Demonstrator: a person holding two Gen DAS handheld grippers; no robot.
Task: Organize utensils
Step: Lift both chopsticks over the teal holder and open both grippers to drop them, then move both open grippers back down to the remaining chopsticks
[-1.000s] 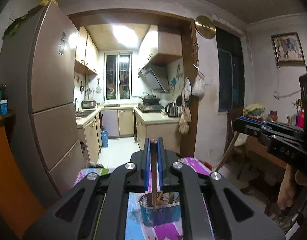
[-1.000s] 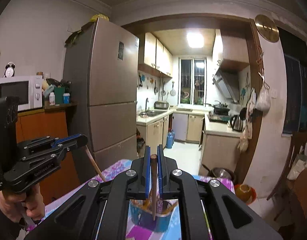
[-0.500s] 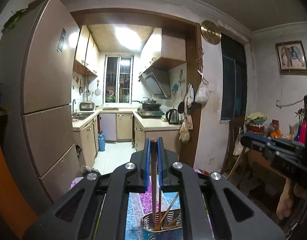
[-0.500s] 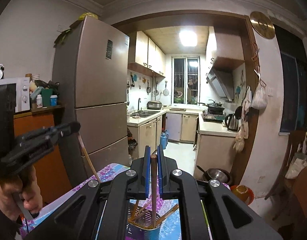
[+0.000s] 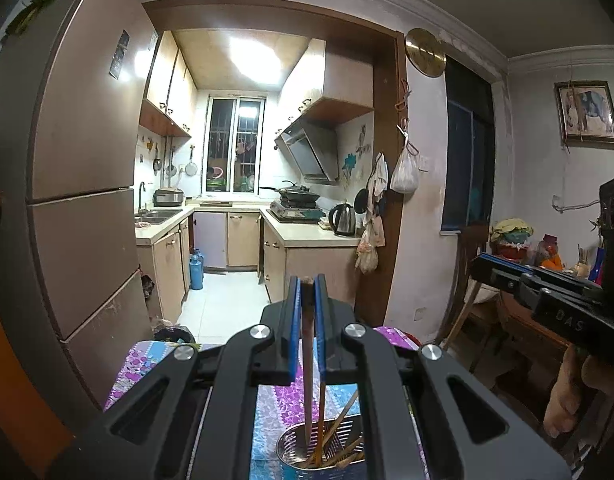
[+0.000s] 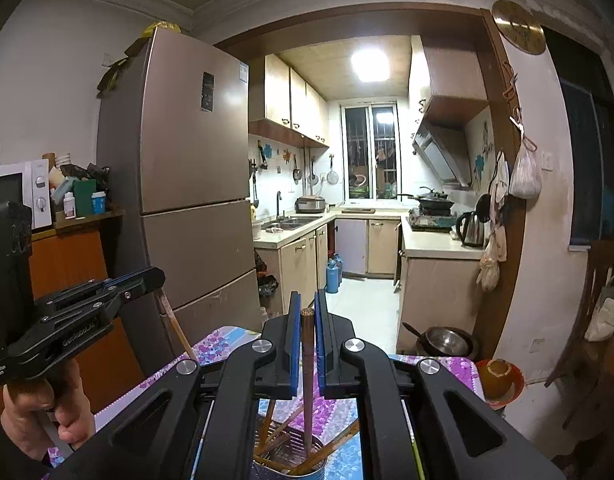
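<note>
Slim brown chopstick (image 5: 307, 364), upright over holder (image 5: 291, 446)

Both wrist views face kitchen doorway from close above table (image 5: 147, 360); share utensil holder (image 5: 327, 452), fridge (image 6: 179, 160).

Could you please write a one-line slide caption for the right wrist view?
Right hand-held gripper shut on a chopstick whose lower end dips into the metal holder on the floral tablecloth.
</note>
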